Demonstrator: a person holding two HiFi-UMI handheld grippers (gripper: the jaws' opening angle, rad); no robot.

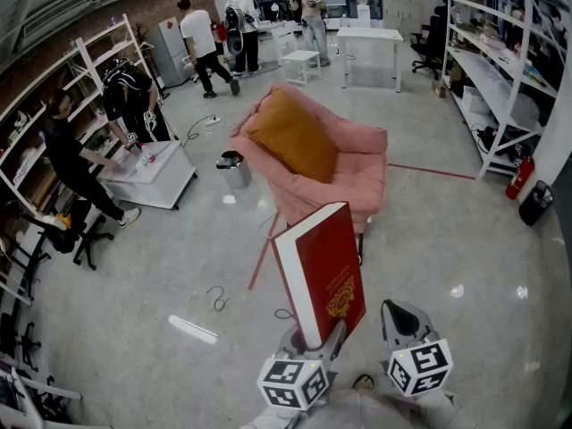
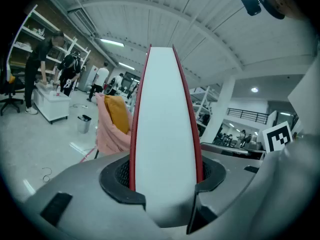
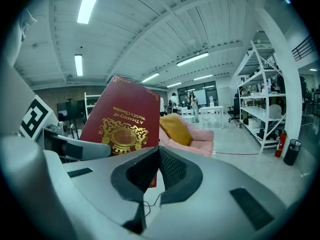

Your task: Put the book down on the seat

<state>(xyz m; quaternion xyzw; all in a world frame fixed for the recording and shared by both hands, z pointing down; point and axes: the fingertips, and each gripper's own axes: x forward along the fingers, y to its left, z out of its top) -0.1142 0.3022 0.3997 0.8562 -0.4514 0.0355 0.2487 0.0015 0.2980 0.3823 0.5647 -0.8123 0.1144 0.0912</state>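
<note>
A thick red book (image 1: 326, 271) with gold print stands upright in front of me, its lower end clamped in my left gripper (image 1: 322, 338). In the left gripper view its white page edge (image 2: 165, 124) fills the gap and both pads press on the red covers, so my left gripper (image 2: 165, 184) is shut on it. My right gripper (image 1: 399, 315) hangs just right of the book, jaw tips together on nothing; it (image 3: 156, 154) sees the book's cover (image 3: 122, 124) to its left. The pink seat (image 1: 362, 172) with an orange cushion (image 1: 290, 137) stands on the floor beyond the book.
A small bin (image 1: 234, 170) stands left of the seat. A low white table (image 1: 156, 177) with people at it is at the left, with more people and a white table (image 1: 371, 38) at the back. Shelving (image 1: 500, 79) and a fire extinguisher (image 1: 520, 177) line the right. A cable (image 1: 214, 298) lies on the floor.
</note>
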